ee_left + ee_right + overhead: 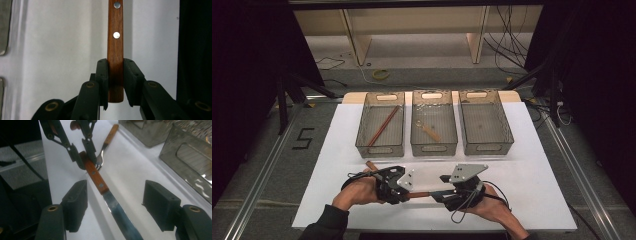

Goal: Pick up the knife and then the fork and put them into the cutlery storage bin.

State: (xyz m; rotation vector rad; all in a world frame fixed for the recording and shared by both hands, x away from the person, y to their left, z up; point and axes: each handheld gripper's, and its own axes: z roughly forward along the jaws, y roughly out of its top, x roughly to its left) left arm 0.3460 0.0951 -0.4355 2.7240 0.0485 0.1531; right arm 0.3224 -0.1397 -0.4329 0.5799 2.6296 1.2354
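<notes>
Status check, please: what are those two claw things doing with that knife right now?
Left gripper fingers clamped on the knife by its wooden handle. Right gripper fingers open, straddling the blade, not touching. Fork lies just behind; nothing blocks.

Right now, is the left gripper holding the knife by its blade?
No, the left gripper clamps the knife by the end of its riveted wooden handle.

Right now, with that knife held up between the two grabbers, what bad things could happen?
1. The left gripper pinches only the very end of the knife's wooden handle, so the knife might tilt or slip out.
2. The right gripper has open jaws on either side of the steel blade; closing on that smooth metal could let it slide.
3. A fork lies on the table right behind, so a dropped knife could knock it.
</notes>
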